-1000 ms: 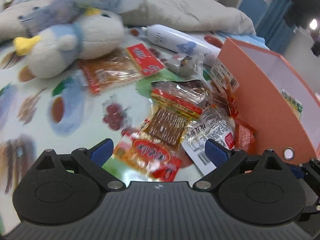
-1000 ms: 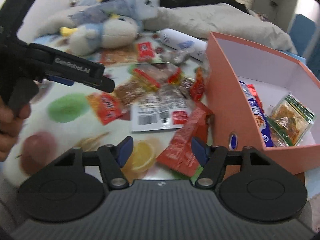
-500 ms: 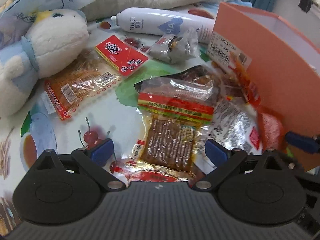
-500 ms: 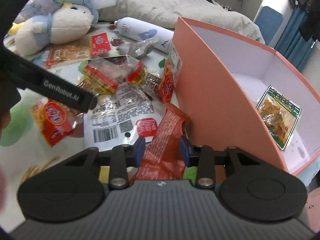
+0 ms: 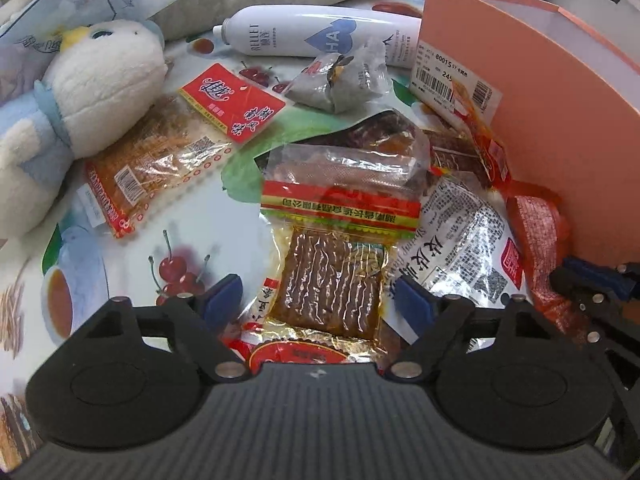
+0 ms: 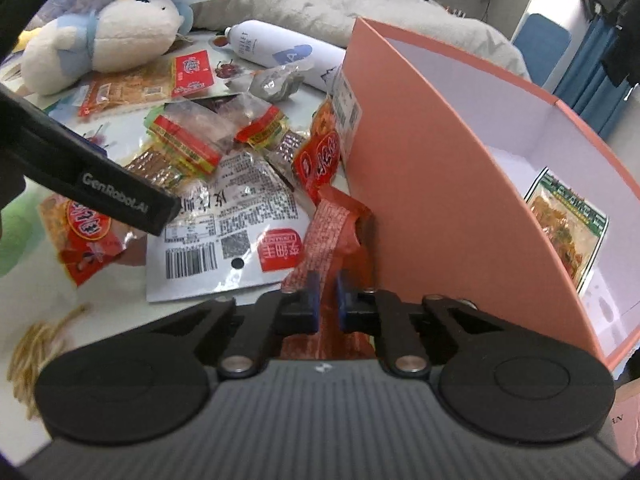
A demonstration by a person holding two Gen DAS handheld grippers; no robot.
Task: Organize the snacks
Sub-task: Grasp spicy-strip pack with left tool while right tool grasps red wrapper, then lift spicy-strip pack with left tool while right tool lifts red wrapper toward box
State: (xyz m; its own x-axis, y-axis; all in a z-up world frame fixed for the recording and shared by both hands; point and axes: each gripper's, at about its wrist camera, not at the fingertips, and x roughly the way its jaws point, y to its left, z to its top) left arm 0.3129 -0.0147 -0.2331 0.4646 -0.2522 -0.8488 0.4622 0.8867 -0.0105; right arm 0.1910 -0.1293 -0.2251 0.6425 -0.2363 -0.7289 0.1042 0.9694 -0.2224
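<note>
Snack heap crowding box wall

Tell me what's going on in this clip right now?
A person is sorting snack packets off a fruit-print tablecloth into an orange cardboard box. The right gripper has just closed on a crumpled red foil snack packet lying against the box's outer wall. The left gripper is open, its fingers just narrowing around a clear packet of brown dried-tofu strips without pressing it. One yellow-green snack packet already sits inside the box.
</note>
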